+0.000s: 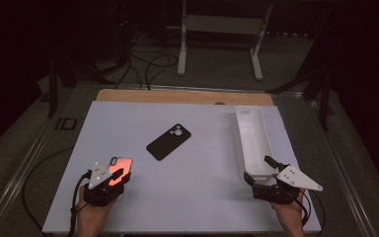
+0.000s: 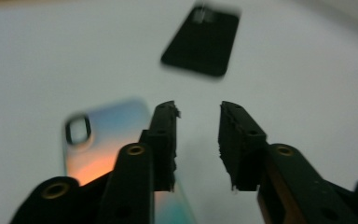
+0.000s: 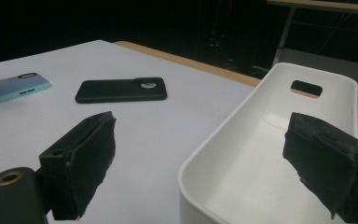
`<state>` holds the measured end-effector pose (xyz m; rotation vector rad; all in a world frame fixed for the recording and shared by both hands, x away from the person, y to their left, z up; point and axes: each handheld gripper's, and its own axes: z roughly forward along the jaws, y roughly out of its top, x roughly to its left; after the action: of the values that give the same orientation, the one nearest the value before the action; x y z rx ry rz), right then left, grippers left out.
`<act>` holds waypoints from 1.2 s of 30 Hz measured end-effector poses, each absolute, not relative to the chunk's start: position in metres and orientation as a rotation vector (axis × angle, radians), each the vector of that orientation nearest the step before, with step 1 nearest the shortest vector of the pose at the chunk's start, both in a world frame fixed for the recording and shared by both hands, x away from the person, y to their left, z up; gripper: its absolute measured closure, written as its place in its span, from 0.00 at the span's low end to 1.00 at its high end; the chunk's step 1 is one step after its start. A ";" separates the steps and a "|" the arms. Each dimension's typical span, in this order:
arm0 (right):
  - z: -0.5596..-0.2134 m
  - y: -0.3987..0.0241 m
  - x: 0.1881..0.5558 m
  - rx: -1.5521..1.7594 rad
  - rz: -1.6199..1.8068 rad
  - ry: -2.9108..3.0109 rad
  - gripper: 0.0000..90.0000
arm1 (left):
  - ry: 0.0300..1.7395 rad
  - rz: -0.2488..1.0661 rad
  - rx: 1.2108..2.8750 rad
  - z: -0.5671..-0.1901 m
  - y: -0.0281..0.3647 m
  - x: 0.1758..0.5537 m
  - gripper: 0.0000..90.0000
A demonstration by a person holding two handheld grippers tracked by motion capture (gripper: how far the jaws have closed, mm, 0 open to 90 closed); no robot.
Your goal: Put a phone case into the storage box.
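A phone case [image 1: 121,165] with an iridescent orange-to-teal back lies at the near left of the white board [image 1: 202,192]. My left gripper [image 1: 117,174] hovers over its near end. In the left gripper view the left gripper [image 2: 198,112] is open, with nothing between its fingers, and the case [image 2: 98,140] lies under and left of the left jaw. A black phone case [image 1: 169,141] lies flat mid-board, also ahead in the left gripper view [image 2: 200,42]. My right gripper [image 1: 259,170] is open at the near end of a long white bin [image 1: 242,148].
In the right gripper view the right gripper [image 3: 204,128] straddles the bin's near left wall [image 3: 261,158], whose visible inside is bare. The black case [image 3: 121,90] and the teal-edged case [image 3: 14,87] lie to the left. A wooden table edge [image 1: 177,95] and stand legs [image 1: 182,49] are beyond.
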<state>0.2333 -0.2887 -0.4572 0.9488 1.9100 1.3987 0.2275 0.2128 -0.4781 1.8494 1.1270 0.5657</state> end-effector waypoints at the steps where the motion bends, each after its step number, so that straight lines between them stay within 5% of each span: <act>1: -0.457 -0.289 0.233 0.950 1.400 1.911 0.10 | 1.109 0.576 1.828 -0.474 0.215 0.225 0.70; 7: -0.459 -0.287 0.233 0.942 1.407 1.920 0.10 | 1.078 0.635 1.698 -0.456 0.235 0.215 0.50; 10: -0.459 -0.287 0.232 0.939 1.414 1.921 0.10 | 1.086 0.726 1.653 -0.451 0.242 0.209 0.27; 20: -0.460 -0.286 0.230 0.927 1.442 1.918 0.10 | 1.106 0.790 1.594 -0.446 0.260 0.200 0.03; 36: -0.462 -0.286 0.229 0.915 1.440 1.931 0.10 | 1.154 0.769 1.620 -0.447 0.262 0.203 0.01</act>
<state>0.2287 -0.2861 -0.4617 0.9146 1.9308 1.4399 0.2029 0.2622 -0.4467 1.6198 1.1541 0.7690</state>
